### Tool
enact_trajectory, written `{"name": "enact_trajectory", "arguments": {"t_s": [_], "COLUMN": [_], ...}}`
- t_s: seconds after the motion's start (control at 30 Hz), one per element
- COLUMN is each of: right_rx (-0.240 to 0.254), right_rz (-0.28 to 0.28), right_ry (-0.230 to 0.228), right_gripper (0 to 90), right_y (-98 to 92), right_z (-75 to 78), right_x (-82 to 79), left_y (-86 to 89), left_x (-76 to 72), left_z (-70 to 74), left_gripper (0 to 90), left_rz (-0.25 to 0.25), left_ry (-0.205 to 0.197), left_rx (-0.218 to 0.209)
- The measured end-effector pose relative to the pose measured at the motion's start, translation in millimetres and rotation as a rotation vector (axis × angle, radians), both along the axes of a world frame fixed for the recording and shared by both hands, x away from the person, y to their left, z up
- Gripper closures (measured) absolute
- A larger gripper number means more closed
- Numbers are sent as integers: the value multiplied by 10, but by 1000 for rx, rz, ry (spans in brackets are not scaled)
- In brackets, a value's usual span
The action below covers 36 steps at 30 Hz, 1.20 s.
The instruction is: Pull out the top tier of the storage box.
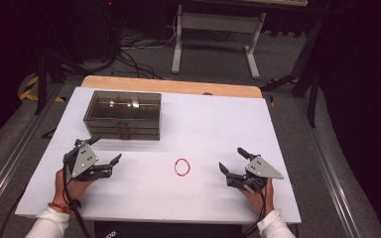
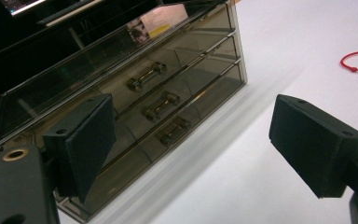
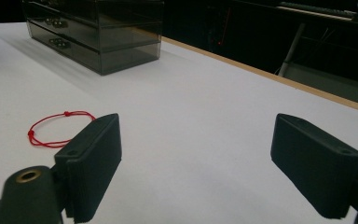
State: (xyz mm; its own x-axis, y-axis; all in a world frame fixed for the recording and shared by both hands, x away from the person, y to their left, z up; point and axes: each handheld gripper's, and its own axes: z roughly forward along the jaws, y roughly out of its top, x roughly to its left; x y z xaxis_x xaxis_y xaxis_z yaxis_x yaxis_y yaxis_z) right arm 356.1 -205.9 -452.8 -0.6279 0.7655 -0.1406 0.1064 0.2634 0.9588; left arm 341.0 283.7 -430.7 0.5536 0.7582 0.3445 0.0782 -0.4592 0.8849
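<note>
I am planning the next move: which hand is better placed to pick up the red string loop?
Probably the right gripper: it sits open just beside the red string loop. The left gripper, also open, faces the drawer box.

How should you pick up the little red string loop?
Pinch the thin cord of the red string loop at one side, coming straight down from above, jaws across the cord. It lies flat on the white table, so nothing stands up to grab. The right gripper looks closest.

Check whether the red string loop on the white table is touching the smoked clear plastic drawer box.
No, the red string loop lies alone on the white table, well apart from the smoked clear plastic drawer box at the far left.
</note>
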Motion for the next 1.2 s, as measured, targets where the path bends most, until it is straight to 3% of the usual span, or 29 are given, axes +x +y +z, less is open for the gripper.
{"name": "enact_trajectory", "arguments": {"t_s": [0.33,0.53,0.67,0.77,0.83,0.87,1.03,1.2], "right_rx": [3,0,-8,-9,-11,-11,-8,-17], "right_rz": [0,-2,1,4,3,3,1,5], "right_ry": [-9,-11,-9,-7,-7,-7,-6,-5], "right_gripper": [170,171,171,171,171,171,173,174], "right_y": [-3,-8,4,14,15,15,13,31], "right_z": [10,13,6,2,3,3,3,-4], "right_x": [-6,-15,-8,1,0,0,-12,-12], "left_y": [-53,-74,-87,-128,-179,-179,-259,-276], "left_x": [36,56,72,118,152,152,242,335], "left_z": [70,88,96,90,78,78,56,13], "left_gripper": [165,215,325,436,459,458,472,564], "left_rz": [-8,18,19,0,2,2,58,87], "left_ry": [-25,-61,-91,-102,-113,-113,-156,-168], "left_rx": [-10,31,61,114,153,153,252,334]}}
